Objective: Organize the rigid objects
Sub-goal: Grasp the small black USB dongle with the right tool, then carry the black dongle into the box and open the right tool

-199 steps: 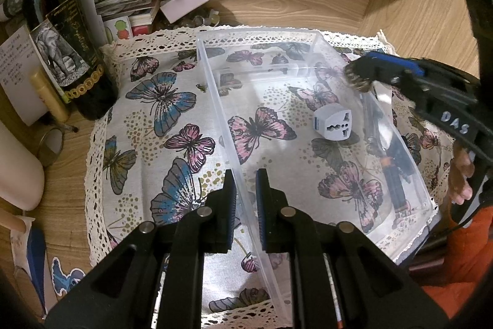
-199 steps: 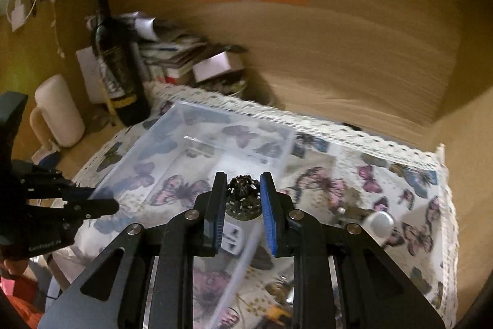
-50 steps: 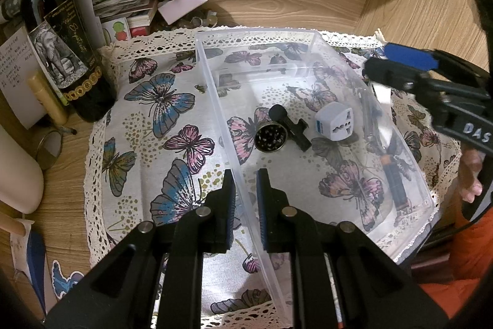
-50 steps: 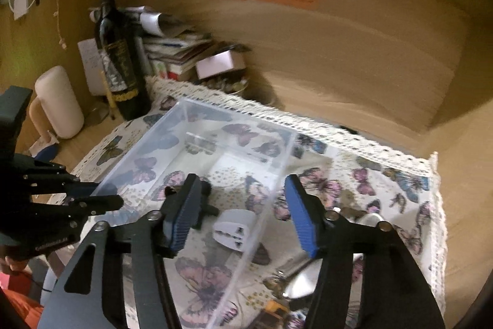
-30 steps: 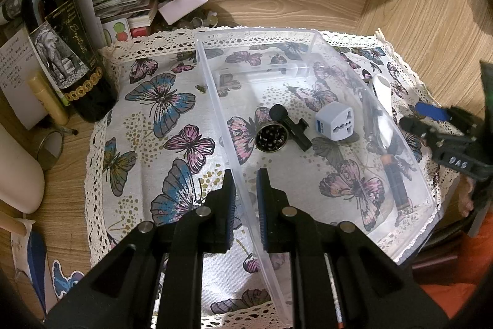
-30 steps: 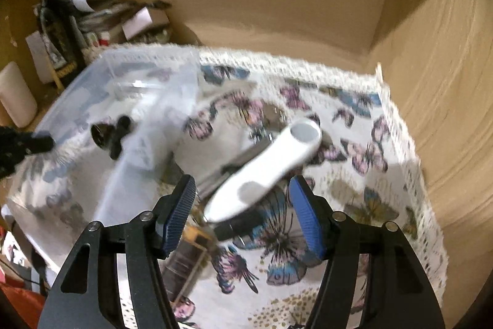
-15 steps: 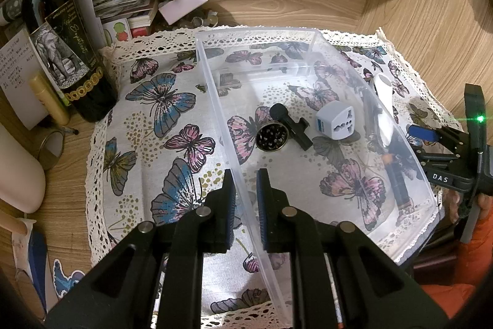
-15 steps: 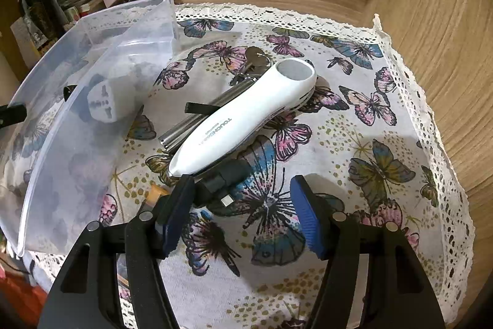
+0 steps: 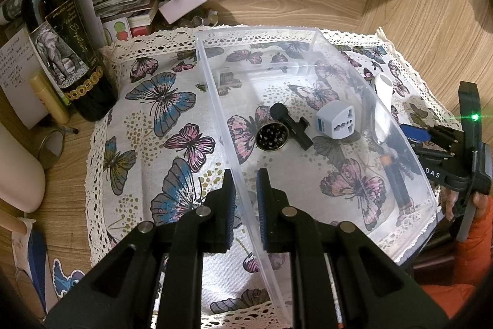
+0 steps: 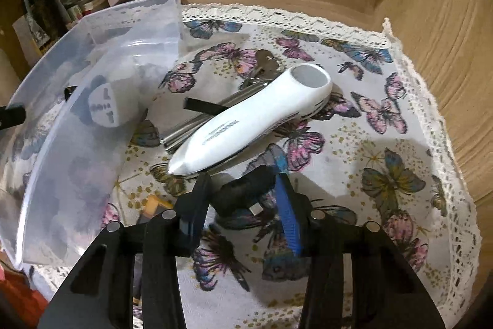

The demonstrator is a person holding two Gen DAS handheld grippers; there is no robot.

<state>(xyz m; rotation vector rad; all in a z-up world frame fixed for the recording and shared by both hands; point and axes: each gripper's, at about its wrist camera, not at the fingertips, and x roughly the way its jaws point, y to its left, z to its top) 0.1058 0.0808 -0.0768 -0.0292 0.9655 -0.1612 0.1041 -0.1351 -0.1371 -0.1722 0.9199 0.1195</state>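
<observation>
My left claw (image 9: 245, 199) pinches the near wall of the clear bin (image 9: 277, 33). Ahead of it inside lie a white travel adapter (image 9: 336, 119) and a round metal grinder (image 9: 272, 137). My right claw (image 10: 243, 199), fingers spread, straddles a small black adapter (image 10: 243, 193) outside the bin, with a white handheld device (image 10: 252, 119) just beyond it.

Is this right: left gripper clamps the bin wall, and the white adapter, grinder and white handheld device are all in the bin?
Not quite. The white handheld device lies on the cloth outside the bin, per the right wrist view. The rest holds: left gripper, white adapter, grinder.
</observation>
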